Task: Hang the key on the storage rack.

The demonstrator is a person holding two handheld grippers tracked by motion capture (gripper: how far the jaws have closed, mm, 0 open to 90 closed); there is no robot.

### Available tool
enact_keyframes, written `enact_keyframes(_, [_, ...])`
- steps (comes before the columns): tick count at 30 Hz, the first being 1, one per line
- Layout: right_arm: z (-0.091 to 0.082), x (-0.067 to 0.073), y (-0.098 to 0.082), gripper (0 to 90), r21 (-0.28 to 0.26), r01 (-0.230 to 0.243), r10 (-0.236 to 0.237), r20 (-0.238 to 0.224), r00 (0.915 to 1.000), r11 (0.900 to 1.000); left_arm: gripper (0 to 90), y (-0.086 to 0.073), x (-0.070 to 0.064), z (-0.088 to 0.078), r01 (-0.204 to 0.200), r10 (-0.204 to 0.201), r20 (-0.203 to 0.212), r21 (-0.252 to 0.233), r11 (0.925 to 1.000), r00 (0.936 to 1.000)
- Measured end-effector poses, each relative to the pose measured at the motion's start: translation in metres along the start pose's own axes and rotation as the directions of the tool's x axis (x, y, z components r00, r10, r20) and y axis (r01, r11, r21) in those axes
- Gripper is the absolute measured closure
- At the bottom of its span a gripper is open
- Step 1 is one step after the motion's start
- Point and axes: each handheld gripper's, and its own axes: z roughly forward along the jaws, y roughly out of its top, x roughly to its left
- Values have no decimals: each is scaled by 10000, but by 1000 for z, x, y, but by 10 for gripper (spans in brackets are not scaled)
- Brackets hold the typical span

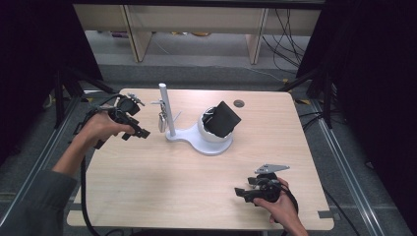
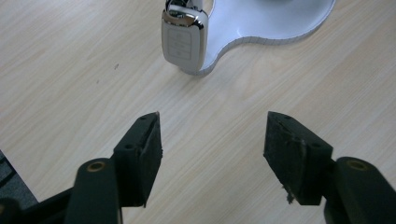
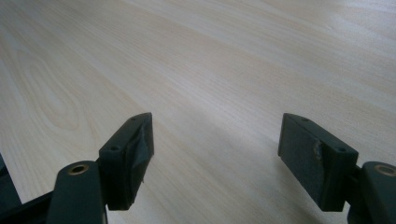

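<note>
The left gripper (image 1: 142, 132) points at the white-and-chrome car key fob (image 1: 162, 121) that hangs from a small hook on the white upright post (image 1: 166, 109) of a white stand (image 1: 196, 139), which sits on the pale wooden table (image 1: 162, 182). In the left gripper view the fob (image 2: 183, 42) dangles just ahead of the jaws, its lower edge close over the stand's flat base (image 2: 275, 23) — whether it touches cannot be told. The jaws are spread wide with only bare tabletop between them; nothing is held.

The step in hand looks like either an approach to the fob or a retreat from it; the frames alone do not decide which. If the fob is to be taken, the next move calls for bringing the pads to either side of its body and closing squarely, since it would likely swing if nudged.

The stand's white cup holds a tilted black boxy object (image 1: 223, 119). The right gripper (image 1: 240, 192) rests near the table's near-right edge, well apart from the stand, jaws likewise parted over empty wood (image 3: 215, 70) — idle, by the look of it.
</note>
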Motion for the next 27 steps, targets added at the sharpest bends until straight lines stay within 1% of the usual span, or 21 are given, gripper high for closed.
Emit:
enact_keyframes(2, [0, -2, 0, 279, -59, 209, -208, 117, 9997, 9998, 336, -2, -1, 0, -9, 10, 36, -52, 10000, 10000])
enact_keyframes(3, [0, 0, 0, 279, -10, -15, 15, 69, 10000, 10000, 328, -5, -2, 1, 0, 1, 86, -86, 10000, 10000])
enact_keyframes(5, [0, -2, 0, 279, -88, 246, -245, 153, 9996, 9997, 313, -12, -7, 2, -34, 37, 248, -128, 9999, 9997])
enact_keyframes(6, [0, 0, 0, 279, -38, 49, -49, 111, 9999, 10000, 306, -14, -9, 2, -50, 56, 308, -197, 9998, 9995])
enact_keyframes(7, [0, 0, 0, 279, -38, 49, -49, 111, 9999, 10000, 299, -14, -9, 2, -50, 56, 308, -197, 9998, 9995])
enact_keyframes(8, [1, -2, 1, 279, -143, 315, -313, 117, 9994, 9994, 296, -16, -11, 3, -19, 28, 334, -272, 9996, 9994])
enact_keyframes(9, [1, -1, 1, 279, -103, 288, -287, 168, 9994, 9995, 292, -18, -13, 4, 2, 9, 340, -329, 9995, 9994])
enact_keyframes(10, [2, -1, 1, 279, -159, 267, -268, -45, 9996, 9995, 288, -20, -17, 5, -129, 141, 355, -336, 9994, 9993])
enact_keyframes(12, [2, 0, 1, 279, -132, 196, -197, -63, 9998, 9997, 281, -24, -23, 8, -105, 123, 433, -435, 9990, 9990])
enact_keyframes(13, [1, 0, 1, 279, -72, 323, -322, 139, 9994, 9995, 278, -26, -26, 10, -128, 150, 442, -482, 9988, 9989])
enact_keyframes(15, [1, 1, 1, 279, -34, 305, -305, 45, 9995, 9995, 273, -30, -32, 14, -135, 165, 535, -569, 9983, 9984])
enact_keyframes(16, [1, 2, 1, 279, -44, 304, -304, 80, 9995, 9995, 272, -32, -35, 16, -254, 285, 596, -518, 9983, 9978])
enact_keyframes(17, [1, 3, 1, 279, 41, 98, -99, 70, 9999, 9999, 272, -33, -38, 17, -303, 336, 613, -525, 9982, 9976])
enact_keyframes(18, [2, 1, 1, 279, 7, 195, -195, 99, 9998, 9998, 271, -35, -40, 19, -287, 323, 614, -584, 9979, 9976])
enact_keyframes(20, [2, 2, 1, 279, 22, 105, -105, 67, 9999, 9999, 271, -36, -43, 20, -317, 362, 688, -656, 9973, 9970])
enact_keyframes(21, [2, -1, 2, 279, -32, 301, -301, 67, 9995, 9995, 270, -37, -45, 20, -367, 417, 750, -667, 9971, 9963])
enact_keyframes(22, [2, 0, 2, 279, -108, 287, -285, 142, 9995, 9995, 269, -39, -49, 21, -349, 410, 811, -752, 9966, 9959])
enact_keyframes(23, [2, 0, 2, 279, -145, 204, -204, -15, 9998, 9997, 267, -40, -53, 21, -414, 478, 835, -768, 9962, 9954])
enact_keyframes(25, [2, 1, 2, 279, -106, 286, -285, 108, 9995, 9995, 261, -42, -60, 22, -498, 565, 942, -724, 9961, 9940])
enact_keyframes(26, [2, 3, 2, 279, 83, 92, -92, 44, 9999, 9999, 259, -43, -64, 23, -557, 627, 986, -720, 9958, 9931])
enact_keyframes(27, [2, 3, 2, 279, 83, 92, -92, 44, 9999, 9999, 259, -44, -67, 24, -575, 646, 992, -730, 9957, 9930])
